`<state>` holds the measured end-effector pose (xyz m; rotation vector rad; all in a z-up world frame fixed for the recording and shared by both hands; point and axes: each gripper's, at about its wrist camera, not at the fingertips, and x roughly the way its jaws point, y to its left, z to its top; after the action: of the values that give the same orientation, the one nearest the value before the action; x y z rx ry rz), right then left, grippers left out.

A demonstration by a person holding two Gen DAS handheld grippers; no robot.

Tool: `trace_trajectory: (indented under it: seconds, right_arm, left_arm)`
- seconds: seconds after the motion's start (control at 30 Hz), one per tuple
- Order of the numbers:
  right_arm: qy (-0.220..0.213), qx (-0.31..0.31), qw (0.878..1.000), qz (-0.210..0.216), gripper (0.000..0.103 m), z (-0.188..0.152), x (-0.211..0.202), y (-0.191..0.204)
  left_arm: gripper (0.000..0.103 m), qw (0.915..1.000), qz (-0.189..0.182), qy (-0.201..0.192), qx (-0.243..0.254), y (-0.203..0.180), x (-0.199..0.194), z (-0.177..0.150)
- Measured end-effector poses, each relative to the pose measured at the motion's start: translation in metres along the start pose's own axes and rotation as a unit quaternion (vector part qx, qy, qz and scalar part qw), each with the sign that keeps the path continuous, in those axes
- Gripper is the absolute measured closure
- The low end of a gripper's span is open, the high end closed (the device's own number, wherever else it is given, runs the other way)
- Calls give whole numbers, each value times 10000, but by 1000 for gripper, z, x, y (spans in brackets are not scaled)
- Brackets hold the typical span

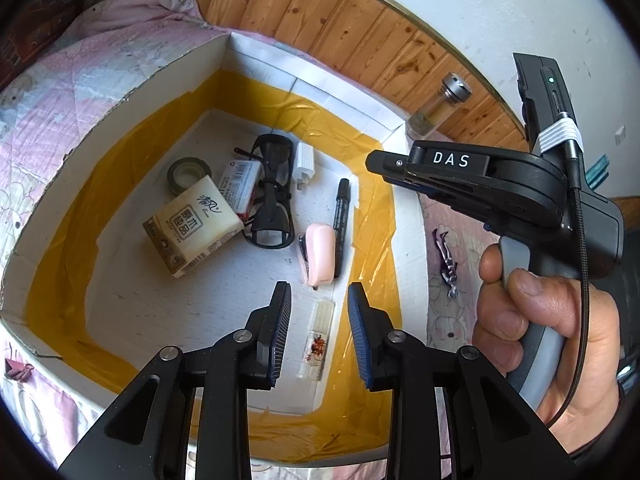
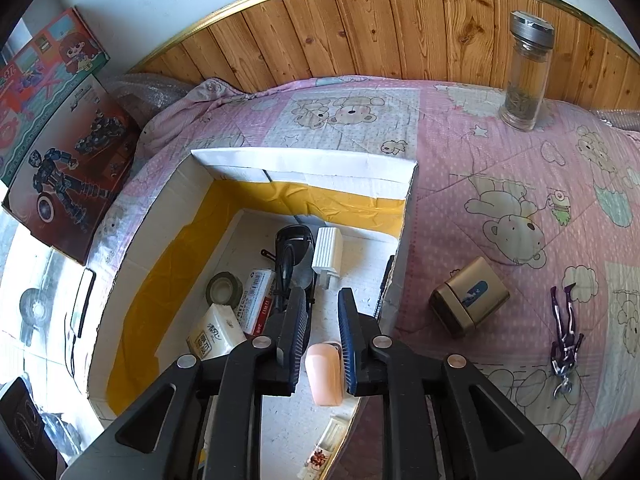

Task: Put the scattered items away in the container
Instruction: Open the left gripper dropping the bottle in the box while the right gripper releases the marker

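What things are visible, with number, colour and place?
box: 1, white and yellow, on quilt
tape roll: 1, dark, in box
tissue pack: 1, beige, in box
small carton: 1, red-white, in box
glasses: 1, black, in box
plug: 1, white, in box
marker: 1, black, in box
stapler: 1, pink, in box
clear strip: 1, transparent, in box
tin: 1, gold, on quilt
figure: 1, purple, on quilt
bottle: 1, clear, on quilt
quilt: 1, pink, underneath
left tool: 1, black, open, above box
right tool: 1, black, open, above box
hand: 1, gripping right tool
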<state>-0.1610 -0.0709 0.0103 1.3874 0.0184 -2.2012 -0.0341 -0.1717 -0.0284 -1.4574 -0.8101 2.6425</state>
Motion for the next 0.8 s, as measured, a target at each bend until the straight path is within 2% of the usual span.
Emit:
trace_trajectory:
  seconds: [0.17, 0.4, 0.57, 0.7, 0.8]
  right_arm:
    - [-52, 87, 9999, 130, 84, -5, -11, -4]
    - [-200, 105, 9979, 607, 84, -22, -42, -16]
    - [-279, 55, 9951, 944, 84, -46, -69, -33]
    - [-350, 80, 9954, 892, 84, -70, -89, -54]
    - [-347, 152, 9968, 703, 84, -88, -97, -74]
  left_arm:
    - [72, 10000, 9, -38, 4, 0, 1, 2]
    - [72, 9988, 4, -358, 327, -16, -11, 1]
    - [73, 9952, -346, -642, 653, -35, -27, -5]
    - [73, 9886, -573, -794, 1141, -61, -38, -21]
    - [73, 9842, -702, -725, 1454, -80, -38, -33]
